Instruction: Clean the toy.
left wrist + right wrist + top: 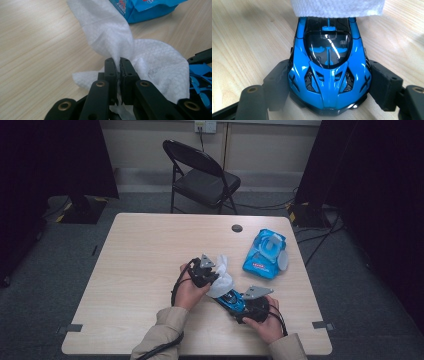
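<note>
A blue toy car [328, 72] lies on the wooden table [145, 250], and my right gripper [329, 87] is shut on its two sides. In the high view the toy car [231, 300] sits near the front edge, held by my right gripper [239, 306]. My left gripper [118, 66] is shut on a white wet wipe [112, 37]. The wipe [221, 279] drapes over the far end of the car, held by my left gripper [214, 276]. From the right gripper view the wipe [337, 7] covers the car's far tip.
A blue pack of wet wipes [265, 252] with its lid open lies on the right side of the table. A round cable hole [237, 228] is near the far edge. A black folding chair [202, 175] stands beyond the table.
</note>
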A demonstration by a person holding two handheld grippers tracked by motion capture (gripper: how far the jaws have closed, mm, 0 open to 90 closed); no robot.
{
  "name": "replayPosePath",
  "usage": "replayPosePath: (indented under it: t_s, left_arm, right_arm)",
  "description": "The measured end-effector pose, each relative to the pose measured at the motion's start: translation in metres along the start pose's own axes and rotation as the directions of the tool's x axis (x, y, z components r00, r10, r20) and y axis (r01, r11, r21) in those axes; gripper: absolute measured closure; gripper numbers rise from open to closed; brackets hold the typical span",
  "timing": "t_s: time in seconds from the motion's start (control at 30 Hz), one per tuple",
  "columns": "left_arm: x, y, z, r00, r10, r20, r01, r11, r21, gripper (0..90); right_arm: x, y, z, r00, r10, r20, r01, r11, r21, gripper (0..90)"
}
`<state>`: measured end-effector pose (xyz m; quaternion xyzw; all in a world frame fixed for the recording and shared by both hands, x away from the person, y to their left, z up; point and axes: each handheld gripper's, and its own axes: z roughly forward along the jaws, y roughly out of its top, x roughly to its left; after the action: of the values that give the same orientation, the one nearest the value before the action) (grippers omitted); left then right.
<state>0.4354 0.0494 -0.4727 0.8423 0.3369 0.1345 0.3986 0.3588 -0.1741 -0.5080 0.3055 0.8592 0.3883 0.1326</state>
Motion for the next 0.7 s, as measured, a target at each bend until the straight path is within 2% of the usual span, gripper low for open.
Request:
replayPosePath:
  t_s: [0.23,0.47,0.67,0.7]
  left_arm:
    - [0.004,-0.003,-0.005,0.9999,0.004,-0.015,-0.004,1.0,0.001,85.8]
    - [0.008,-0.008,-0.01,0.9995,-0.023,-0.023,0.023,0.9997,-0.001,85.8]
    - [0.011,-0.011,-0.014,0.9992,-0.014,-0.037,0.014,0.9999,0.001,85.8]
    - [0.011,-0.012,-0.014,0.9991,-0.027,-0.032,0.027,0.9996,-0.003,85.8]
  right_arm:
    - [0.0,0.0,0.0,1.0,0.0,0.0,0.0,1.0,0.0,26.3]
    - [0.0,0.0,0.0,1.0,0.0,0.0,0.0,1.0,0.0,26.3]
    - [0.0,0.0,0.0,1.0,0.0,0.0,0.0,1.0,0.0,26.3]
    - [0.0,0.0,0.0,1.0,0.0,0.0,0.0,1.0,0.0,26.3]
